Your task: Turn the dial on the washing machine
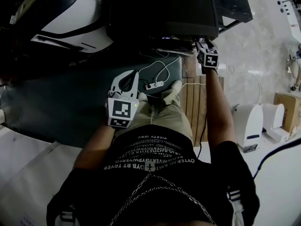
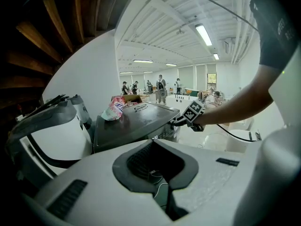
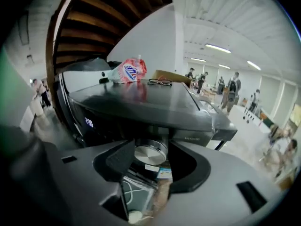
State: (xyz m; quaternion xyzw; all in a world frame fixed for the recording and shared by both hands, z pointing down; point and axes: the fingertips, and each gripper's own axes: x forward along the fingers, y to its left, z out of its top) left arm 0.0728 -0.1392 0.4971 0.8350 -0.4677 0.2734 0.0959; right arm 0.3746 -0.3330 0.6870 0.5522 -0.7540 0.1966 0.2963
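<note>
The dark washing machine point(image 1: 160, 8) stands in front of me, its lid seen in the left gripper view point(image 2: 131, 121) and the right gripper view point(image 3: 141, 98). Its round silver dial point(image 3: 150, 155) sits on the front panel under the lid edge. My right gripper point(image 3: 150, 149) reaches to that panel point(image 1: 203, 42), and its two dark pads press the dial's left and right rims. The same gripper shows from the side at the machine's front corner point(image 2: 176, 122). My left gripper point(image 1: 135, 73) hangs low near my knee, fingertips together and nothing in it point(image 2: 154, 141).
A pink packet point(image 3: 127, 72) and a pair of glasses point(image 3: 160, 82) lie on the lid. A white power strip point(image 1: 154, 85) and cables lie on the floor. A white-and-black appliance point(image 1: 70, 13) stands to the left, white units point(image 1: 249, 124) to the right. People stand far back.
</note>
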